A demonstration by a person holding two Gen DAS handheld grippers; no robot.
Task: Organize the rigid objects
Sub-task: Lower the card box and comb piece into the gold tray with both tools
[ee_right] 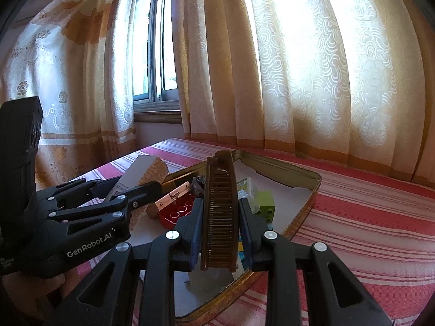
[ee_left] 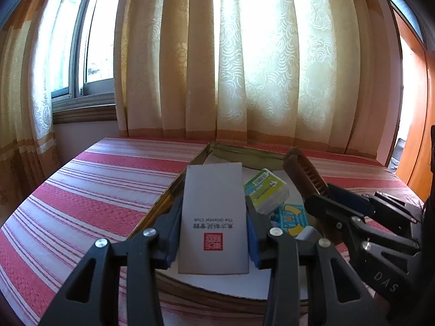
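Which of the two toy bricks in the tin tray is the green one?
The green toy brick right of the brown comb; the red studded brick lies left.

Grey flat box (ee_left: 213, 217), red seal and upside-down print on top face, held tilted above tin tray (ee_left: 239, 150), near its left rim. Brown comb (ee_right: 220, 212), teeth toward camera, raised on edge over tray middle. Inside tray: green-white packet (ee_left: 267, 190), green toy brick (ee_right: 265, 206), red brick (ee_right: 178, 213), copper clasp (ee_right: 170, 198).

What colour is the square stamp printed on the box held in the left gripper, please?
Red, on the grey box; the stamp shows best in the left wrist view.
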